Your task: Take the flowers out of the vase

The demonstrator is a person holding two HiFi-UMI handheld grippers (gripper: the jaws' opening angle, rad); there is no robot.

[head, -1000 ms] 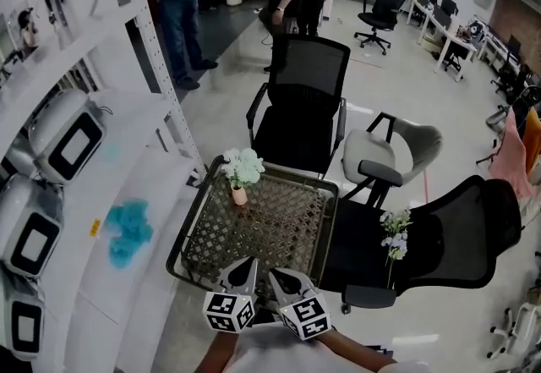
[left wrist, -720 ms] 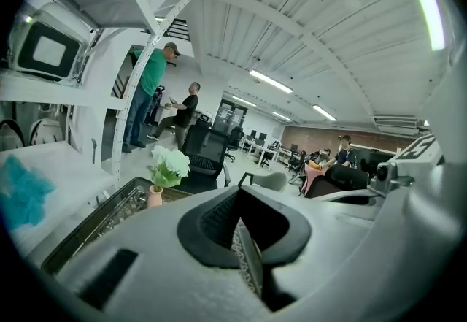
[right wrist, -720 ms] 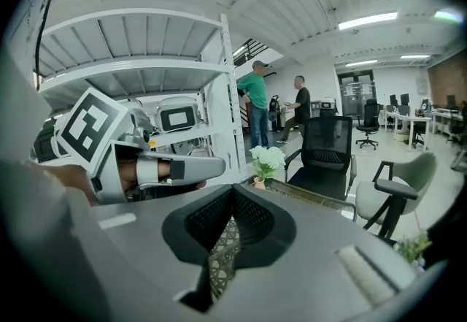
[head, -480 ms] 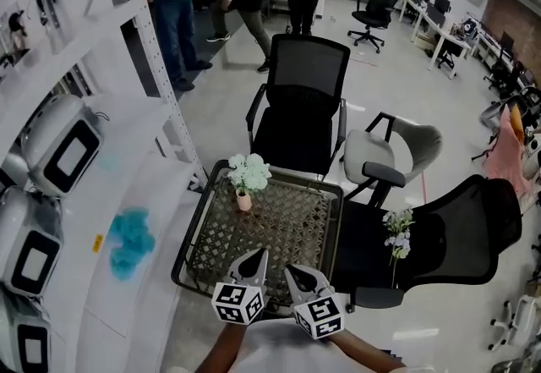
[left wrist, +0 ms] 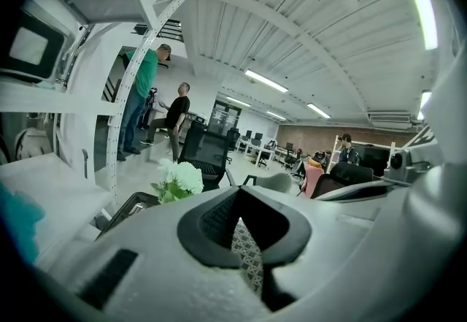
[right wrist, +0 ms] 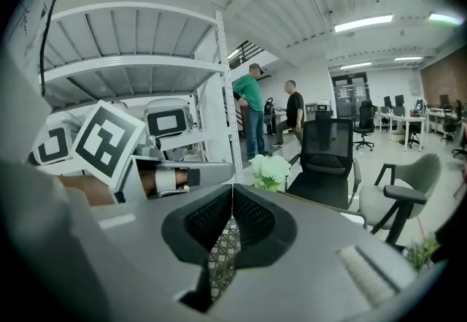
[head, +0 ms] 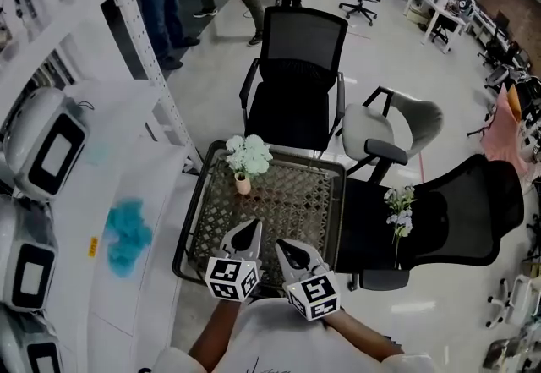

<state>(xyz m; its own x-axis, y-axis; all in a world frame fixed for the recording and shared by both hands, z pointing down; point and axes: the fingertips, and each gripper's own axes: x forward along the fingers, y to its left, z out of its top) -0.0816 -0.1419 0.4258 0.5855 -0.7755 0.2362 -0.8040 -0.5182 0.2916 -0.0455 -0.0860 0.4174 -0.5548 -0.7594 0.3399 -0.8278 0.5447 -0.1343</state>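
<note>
Flowers (head: 248,155) upright in small vase (head: 243,185), far left corner of lattice tabletop (head: 292,206). Left tongs (head: 250,229) and right tongs (head: 285,247) both pressed together, empty, at near edge, well apart from vase. Risk: light vase likely tips or lifts with stems if nothing steadies it.
</note>
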